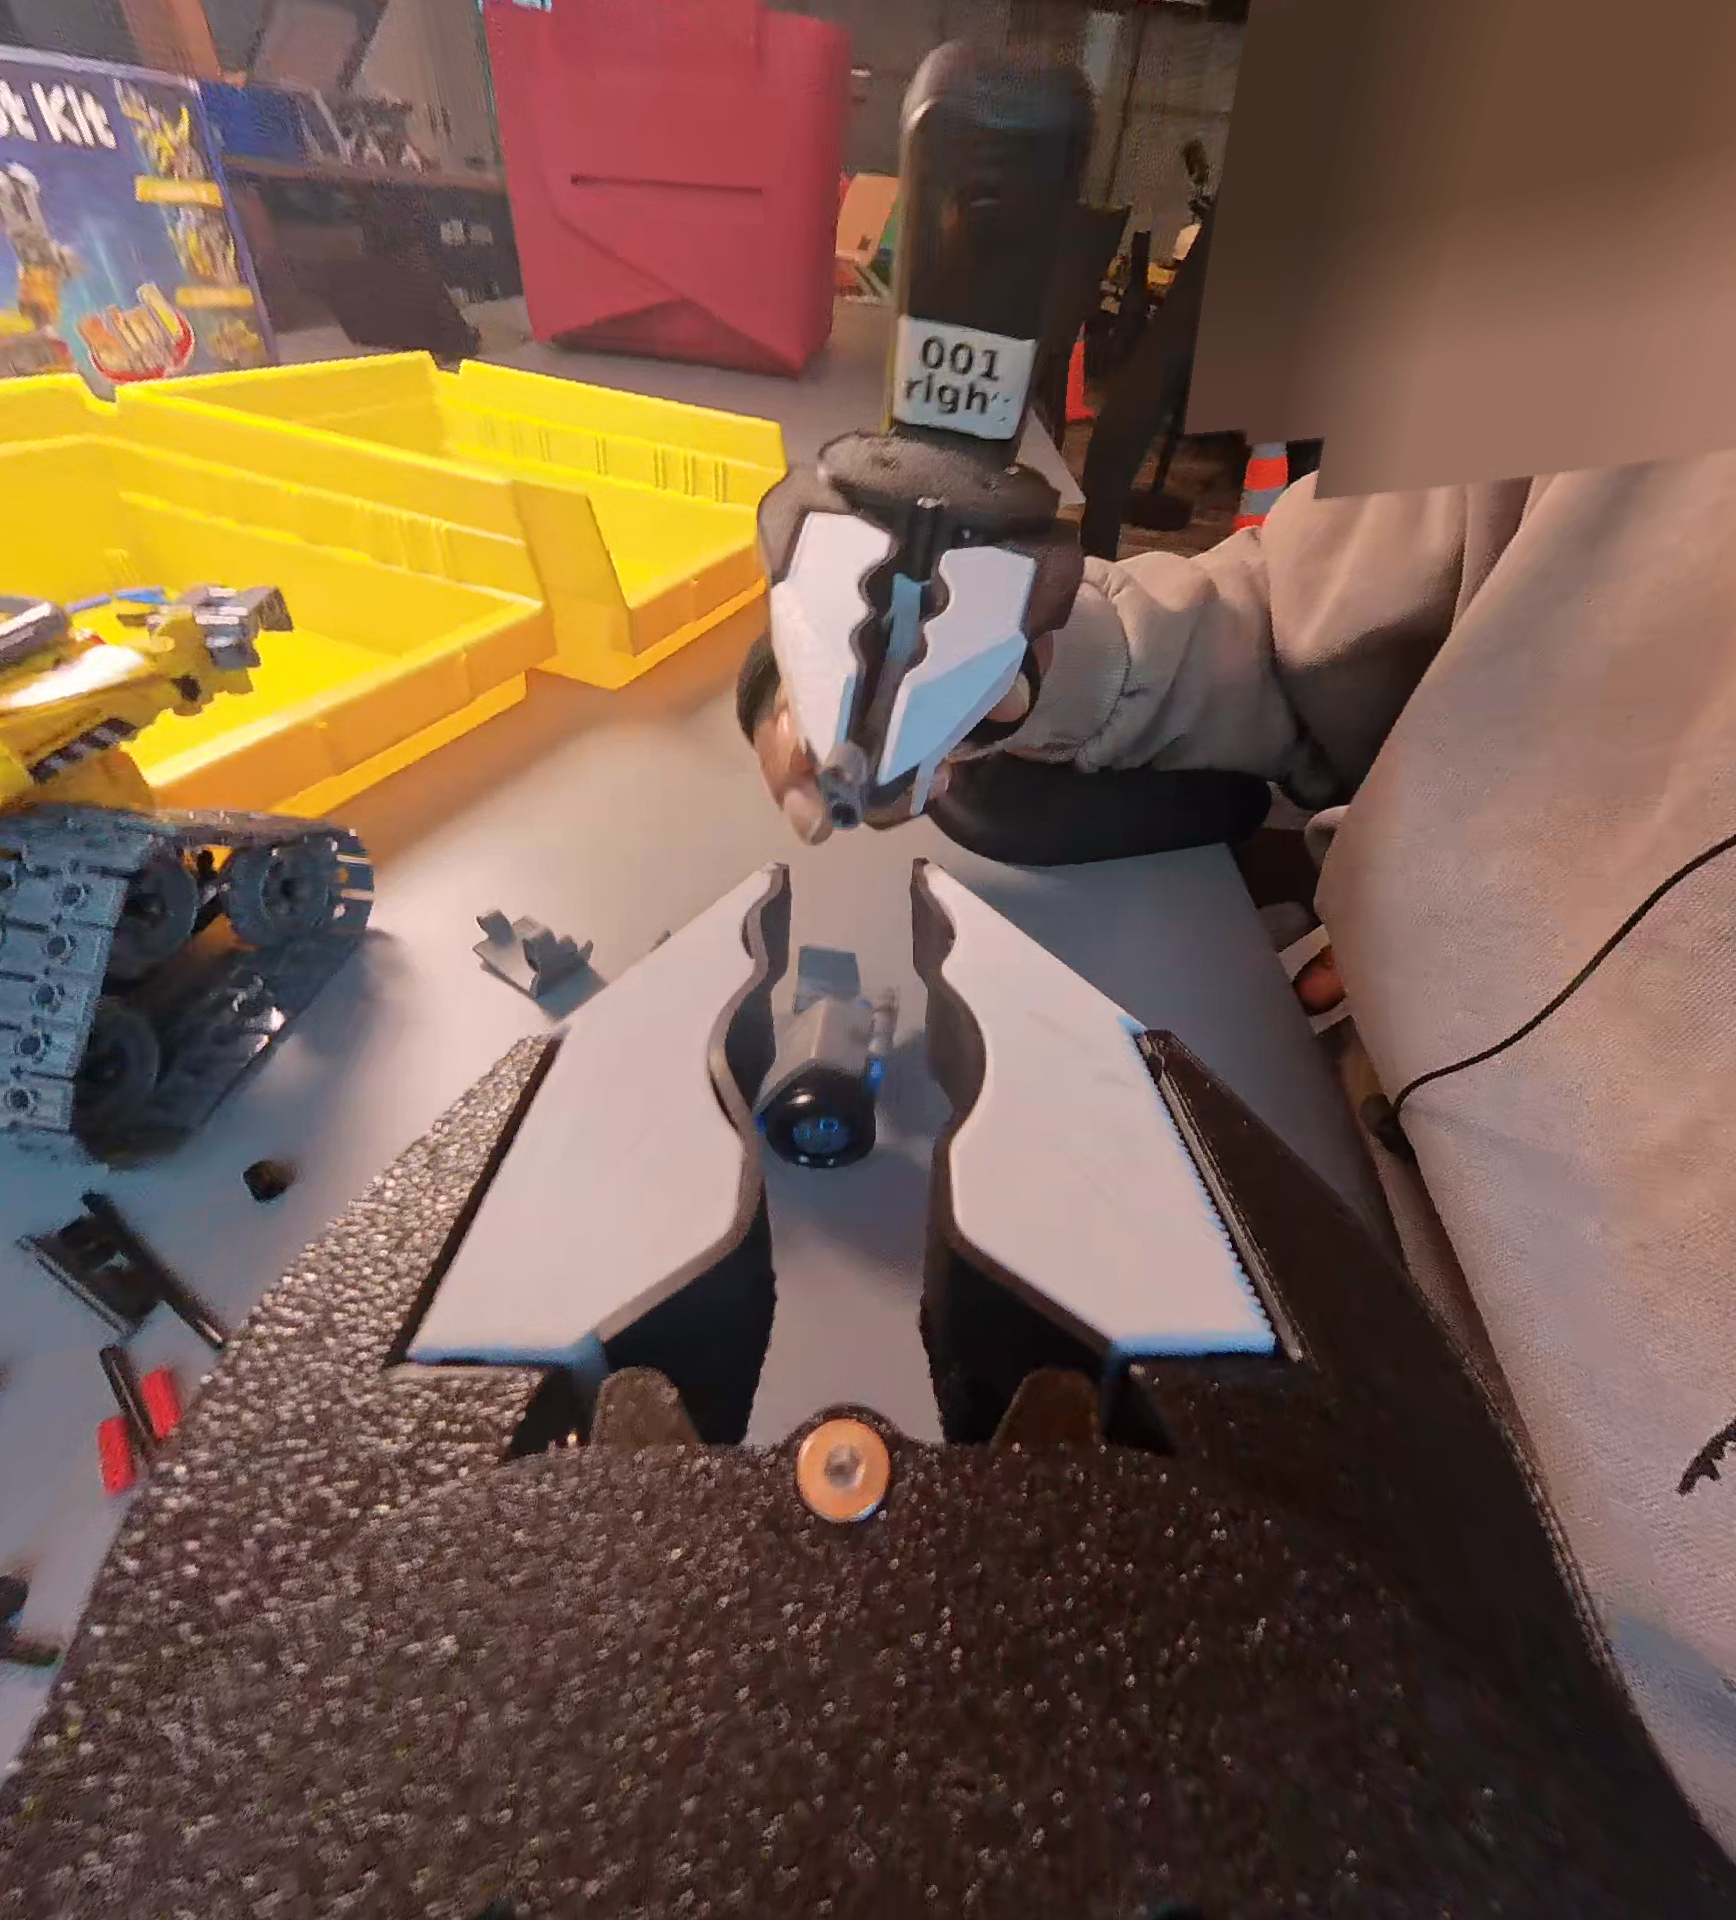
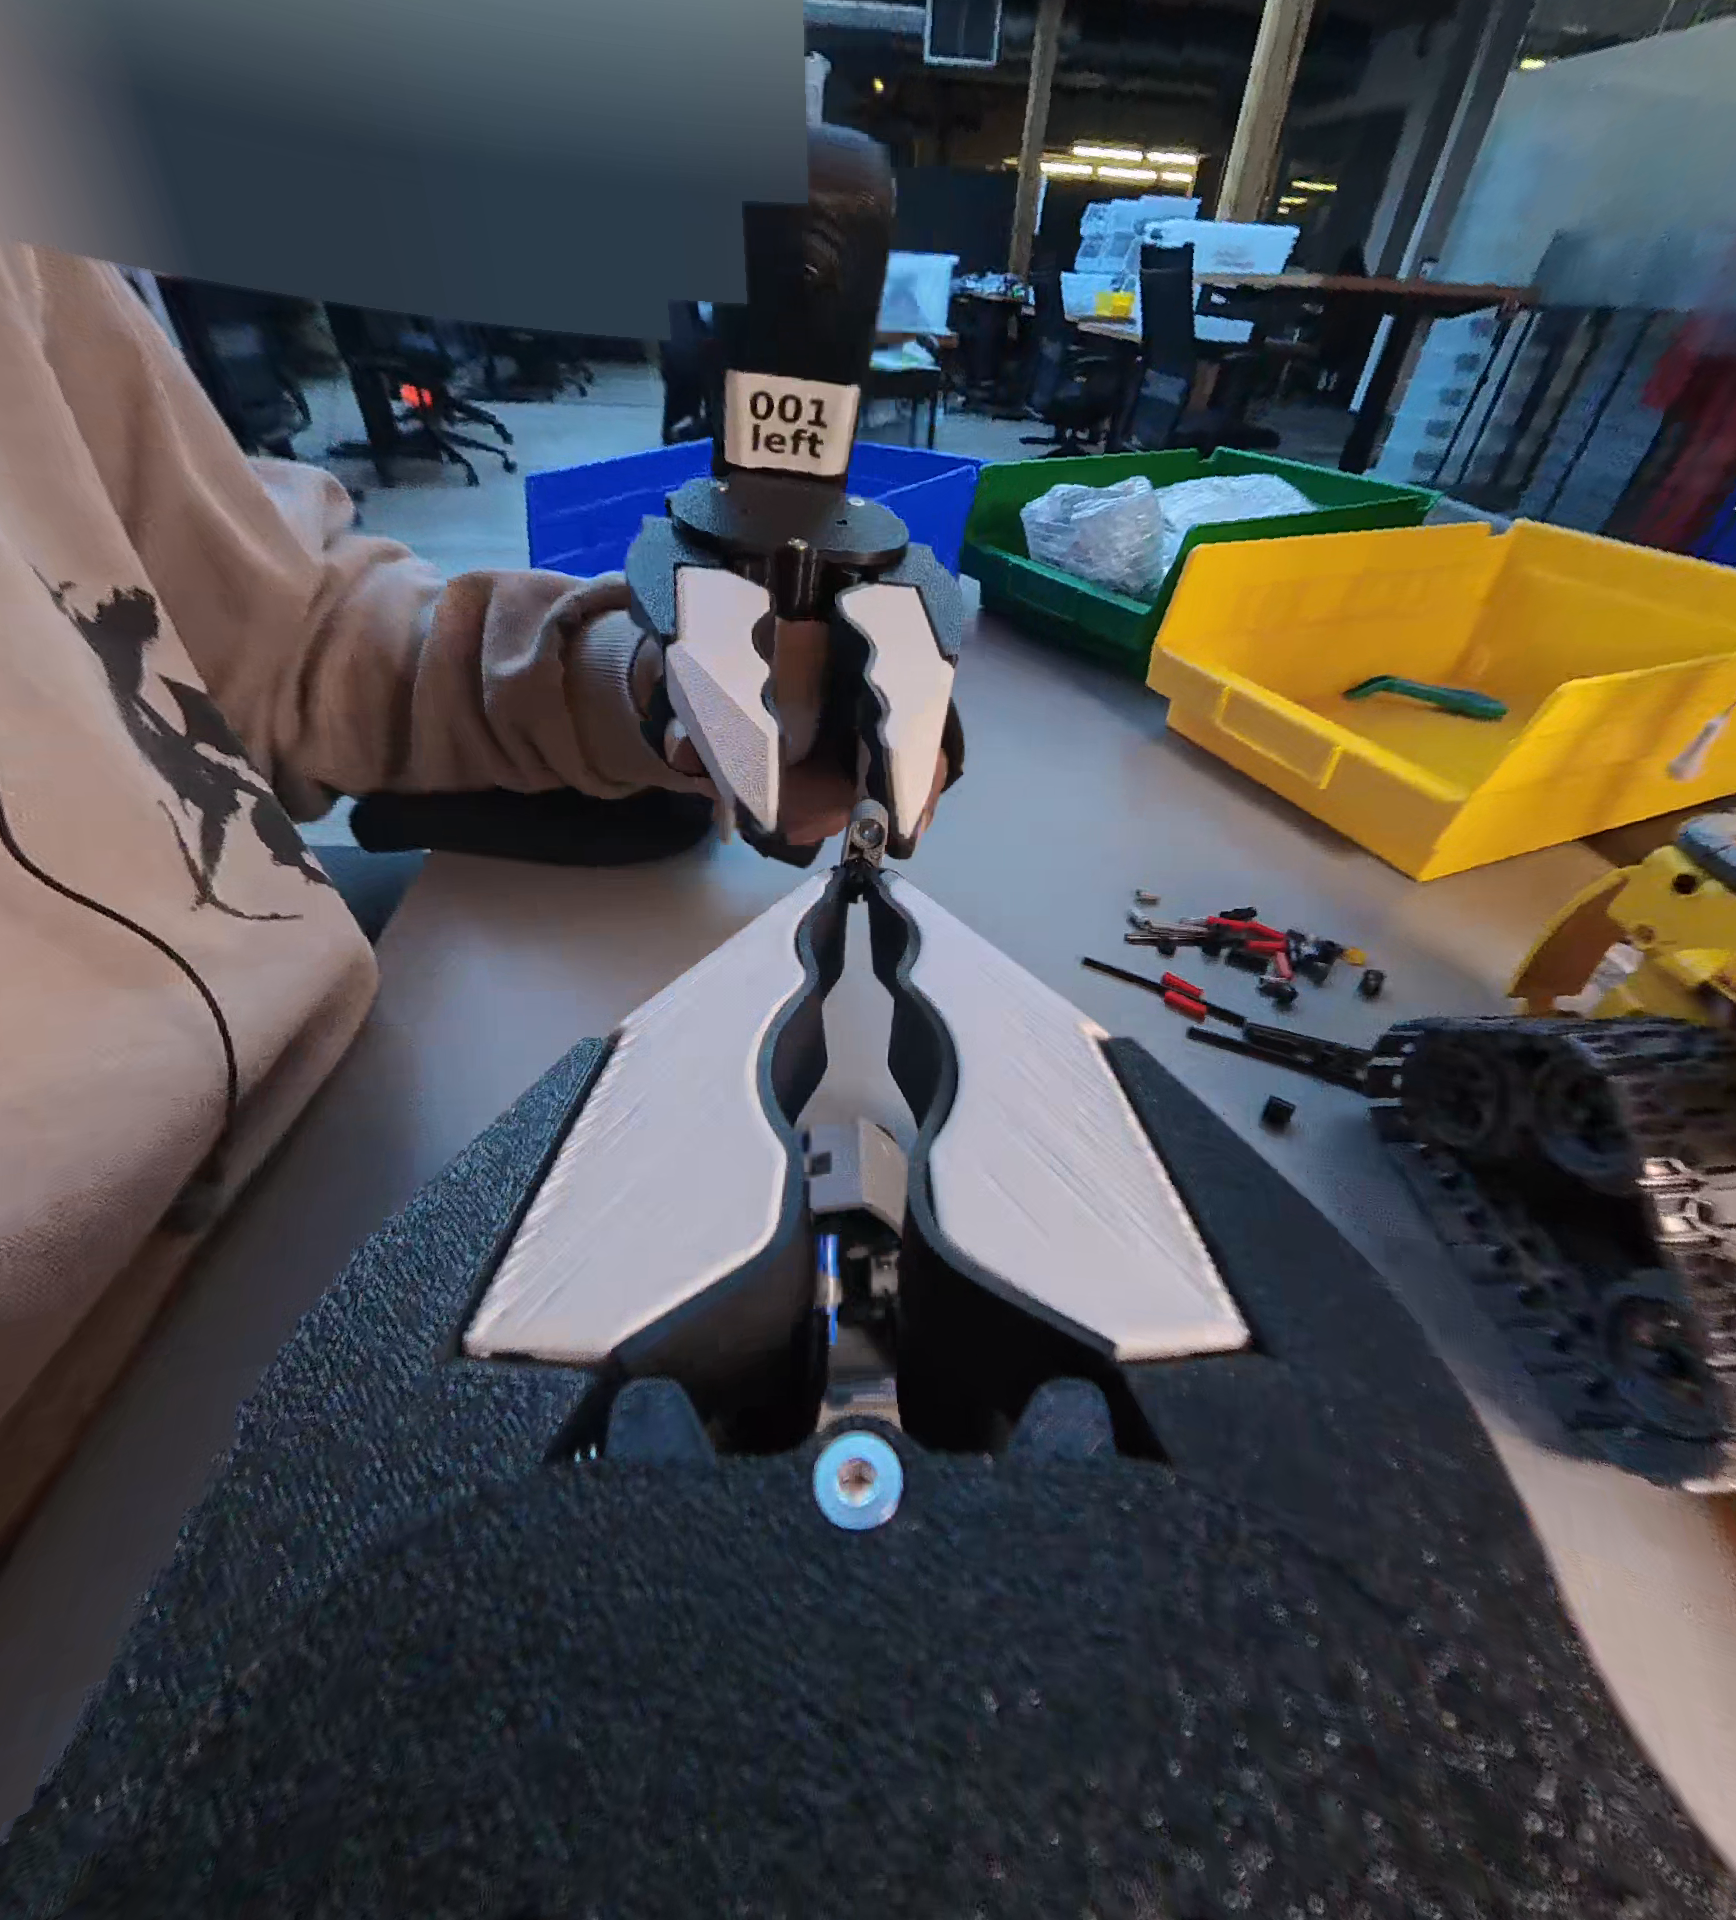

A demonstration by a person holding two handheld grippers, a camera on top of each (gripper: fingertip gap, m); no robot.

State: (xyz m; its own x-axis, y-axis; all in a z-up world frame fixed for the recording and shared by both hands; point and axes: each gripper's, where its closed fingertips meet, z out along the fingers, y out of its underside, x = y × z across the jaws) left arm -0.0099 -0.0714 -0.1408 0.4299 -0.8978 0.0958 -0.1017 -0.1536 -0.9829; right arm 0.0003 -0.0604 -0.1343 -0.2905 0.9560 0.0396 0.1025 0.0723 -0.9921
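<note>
The right gripper (image 2: 859,883) pinches a small grey pin (image 2: 864,836) at its tips, presumably for fine control. The left gripper (image 1: 848,883) hangs spread above a grey-and-black block piece (image 1: 822,1060) lying on the surface (image 1: 583,831), its 2 fingers gripping nothing.

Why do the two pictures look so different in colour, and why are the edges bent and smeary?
Left wrist view: warm light, yellow bins glowing orange; the tracked toy vehicle and loose parts at the left edge are blurred; the left tongs stay sharp. Right wrist view: cooler, bluish light; the wide lens bends the table edge; the right tongs are crisp, the far room soft.
</note>
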